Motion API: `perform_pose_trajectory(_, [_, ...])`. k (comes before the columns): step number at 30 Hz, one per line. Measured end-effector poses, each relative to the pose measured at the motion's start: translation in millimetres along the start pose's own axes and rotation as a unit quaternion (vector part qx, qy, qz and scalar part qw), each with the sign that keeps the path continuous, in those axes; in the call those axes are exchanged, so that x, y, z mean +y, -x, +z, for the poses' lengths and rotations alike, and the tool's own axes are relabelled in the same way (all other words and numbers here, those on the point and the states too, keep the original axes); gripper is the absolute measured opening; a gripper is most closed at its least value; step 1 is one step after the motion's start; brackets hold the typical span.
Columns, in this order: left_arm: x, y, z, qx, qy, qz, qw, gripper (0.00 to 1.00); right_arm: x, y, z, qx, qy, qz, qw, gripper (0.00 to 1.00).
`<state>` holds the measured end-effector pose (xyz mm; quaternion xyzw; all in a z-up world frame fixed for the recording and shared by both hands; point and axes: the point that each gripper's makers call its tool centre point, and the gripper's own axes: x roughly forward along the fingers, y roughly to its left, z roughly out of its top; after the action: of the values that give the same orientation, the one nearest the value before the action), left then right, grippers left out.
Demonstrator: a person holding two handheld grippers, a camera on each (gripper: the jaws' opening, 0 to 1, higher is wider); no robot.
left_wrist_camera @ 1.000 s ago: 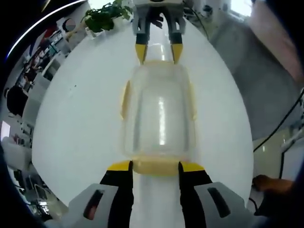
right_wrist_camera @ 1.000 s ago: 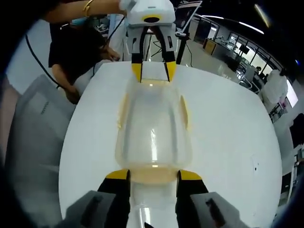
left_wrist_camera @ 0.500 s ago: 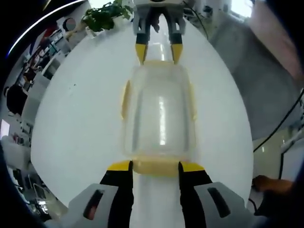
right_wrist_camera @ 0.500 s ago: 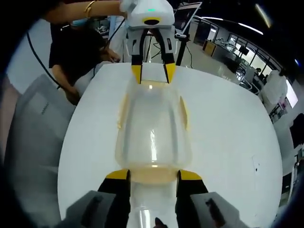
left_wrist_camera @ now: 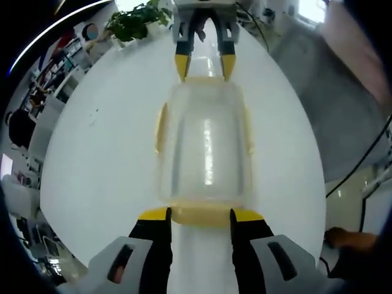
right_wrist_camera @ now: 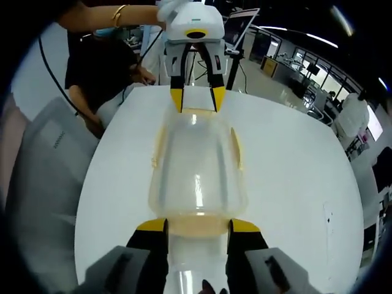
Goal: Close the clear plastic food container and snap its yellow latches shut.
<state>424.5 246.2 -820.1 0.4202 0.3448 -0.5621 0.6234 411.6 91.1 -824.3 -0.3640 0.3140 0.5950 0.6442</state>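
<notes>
1. White and round, the table (left_wrist_camera: 92, 159) stands in an open office, with a potted plant (left_wrist_camera: 131, 23) past its far edge and a person (right_wrist_camera: 101, 61) in dark clothes beside it.
2. On the middle of the table sits the container (left_wrist_camera: 205, 147), lengthwise between the two tongs, one at each short end.
3. The left gripper (left_wrist_camera: 200, 215) has its jaws spread either side of the near end latch (left_wrist_camera: 202, 215), tips beside it; I cannot tell whether they press it.
4. The right gripper (right_wrist_camera: 198, 226) stands likewise, jaws apart around the latch (right_wrist_camera: 197, 225) at its own end.
5. Judging by the look, the lid is already down on the box, so closing seems done.
6. The side latches (left_wrist_camera: 160, 128) look folded along the long walls, though whether they are clicked home cannot be told.
7. What probably remains is pressing the two end latches shut.
8. The box is clear, faintly cloudy plastic with rounded corners and pale yellow latches, and seems empty.
</notes>
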Motion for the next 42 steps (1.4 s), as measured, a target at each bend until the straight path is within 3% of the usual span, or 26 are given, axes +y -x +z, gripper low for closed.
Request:
perform_pose_trajectory(14, [-0.2,-4.0,-4.1,0.002,-0.001,-0.004,1.0000,0.35,0.5,-5.3,-1.8,0.002,-0.002,0.002,1.0000,0.34])
perform_pose_trajectory(42, [-7.5,-21.3,-27.7,0.003,0.018,-0.016,0.9997,0.35,6.4,-30.8,-4.9,0.019,-0.001,0.023,0.9995,0.34])
